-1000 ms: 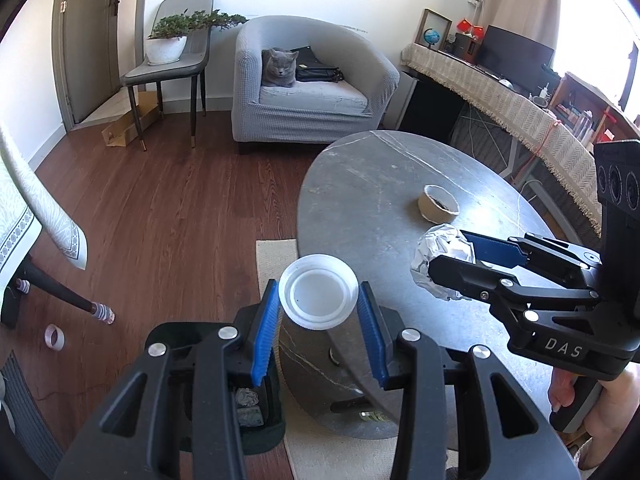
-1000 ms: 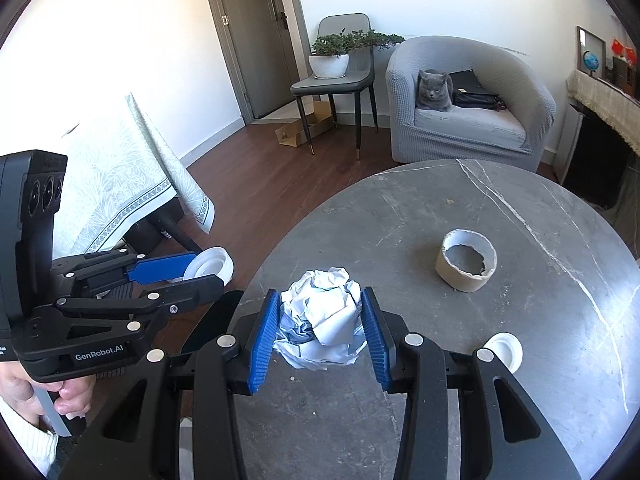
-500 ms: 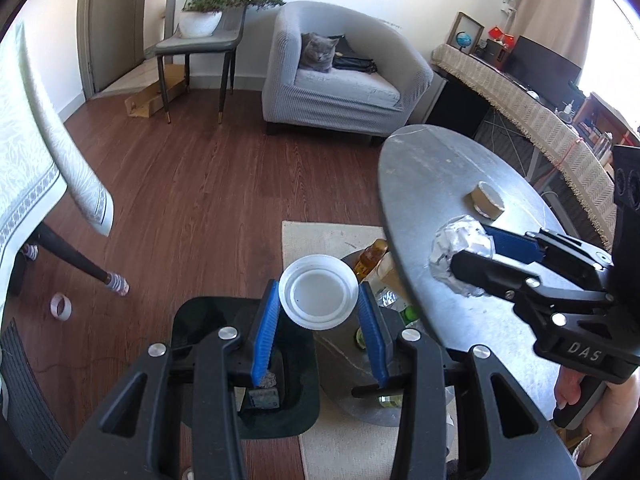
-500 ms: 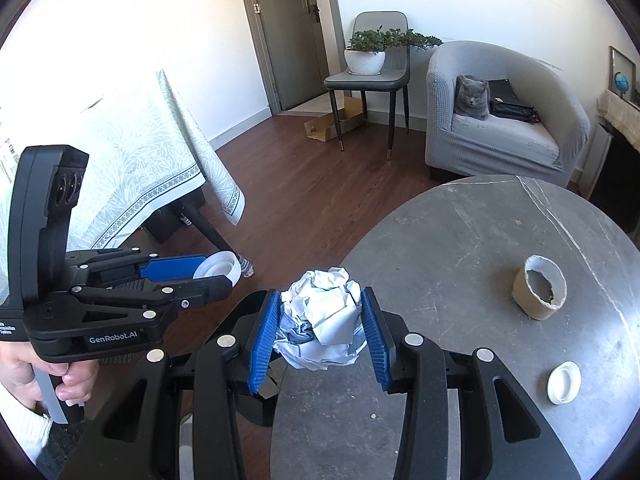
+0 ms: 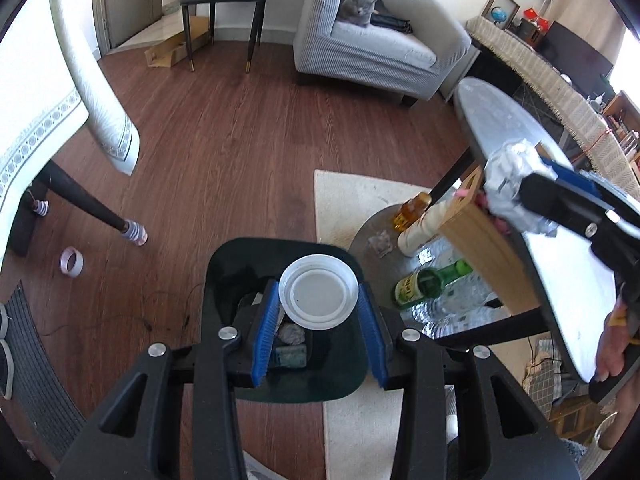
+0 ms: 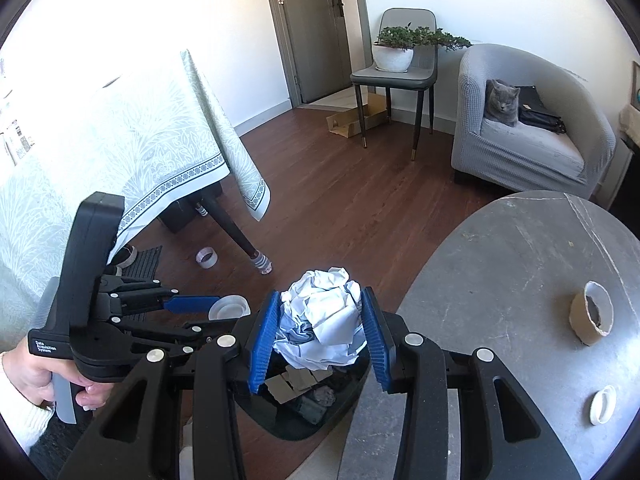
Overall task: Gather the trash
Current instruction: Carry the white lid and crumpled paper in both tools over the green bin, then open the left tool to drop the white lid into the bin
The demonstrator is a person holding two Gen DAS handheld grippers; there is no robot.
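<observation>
My left gripper is shut on a white plastic lid and holds it right over the dark green trash bin on the floor. My right gripper is shut on a crumpled white paper ball, also above the bin, which holds several scraps. The paper ball and the right gripper show at the right of the left wrist view. The left gripper with the lid shows at the left of the right wrist view.
A grey round table carries a cardboard tape core and a small white cap. Bottles lie on its lower shelf. A clothed table, a tape roll, a chair and an armchair with a cat stand around.
Both grippers have moved left off the table edge and down over the trash bin, still holding the lid and the paper ball.
</observation>
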